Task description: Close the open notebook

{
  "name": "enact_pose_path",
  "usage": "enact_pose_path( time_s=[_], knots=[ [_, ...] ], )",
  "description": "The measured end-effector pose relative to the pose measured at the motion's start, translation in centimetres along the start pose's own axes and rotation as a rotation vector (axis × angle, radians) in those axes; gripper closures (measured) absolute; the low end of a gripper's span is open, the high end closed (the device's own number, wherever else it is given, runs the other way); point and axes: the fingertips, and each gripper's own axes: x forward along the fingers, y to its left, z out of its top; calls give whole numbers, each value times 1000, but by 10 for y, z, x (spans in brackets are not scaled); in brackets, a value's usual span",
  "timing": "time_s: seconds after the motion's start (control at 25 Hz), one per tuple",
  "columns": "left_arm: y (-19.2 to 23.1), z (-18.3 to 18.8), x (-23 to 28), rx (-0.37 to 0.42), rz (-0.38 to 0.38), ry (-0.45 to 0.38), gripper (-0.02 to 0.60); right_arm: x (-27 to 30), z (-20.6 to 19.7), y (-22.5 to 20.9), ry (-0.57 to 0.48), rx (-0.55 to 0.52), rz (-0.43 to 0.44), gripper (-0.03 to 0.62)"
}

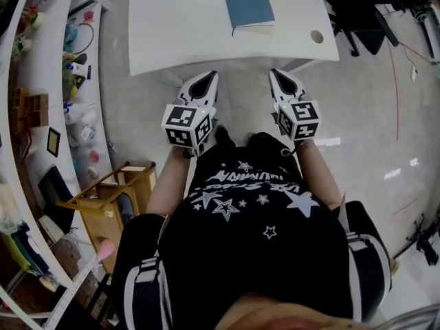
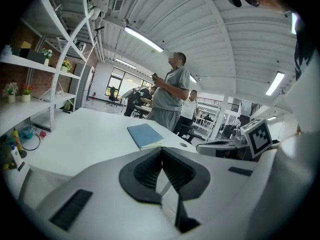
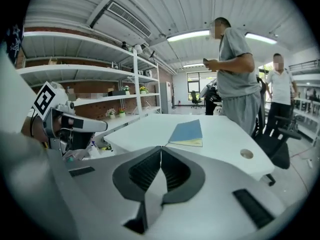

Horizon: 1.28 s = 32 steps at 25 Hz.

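Note:
A blue notebook lies closed and flat on the white table, toward its far right part. It also shows in the left gripper view as the notebook and in the right gripper view as the notebook. My left gripper hovers just off the table's near edge, jaws shut with nothing between them. My right gripper hangs beside it at the same edge, shut and empty too. Both grippers are well short of the notebook.
A cable hole sits near the table's right corner. Shelving with clutter runs along the left, with a wooden stool below. Two people stand beyond the table, next to a black chair.

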Motion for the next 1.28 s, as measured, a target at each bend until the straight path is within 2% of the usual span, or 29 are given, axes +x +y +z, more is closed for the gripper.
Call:
enact_pose_path(
  time_s=[0.24,0.44,0.68,0.96,1.28],
  knots=[
    [-21,3,-13,13,36,-40,569,-9,16,13,-67,-28,67,585],
    [-66,-6,-16,22,35,-56,569,-41,-1,9,-77,-31,110,585],
    [-124,-18,-27,33,39,-73,569,-93,-21,-6,-90,-16,128,585],
    [-188,-25,-54,56,56,-129,569,-152,-35,-14,-131,-23,155,585],
    [-248,-44,-92,69,61,-179,569,-219,-48,-6,-186,-82,157,585]
  ],
)
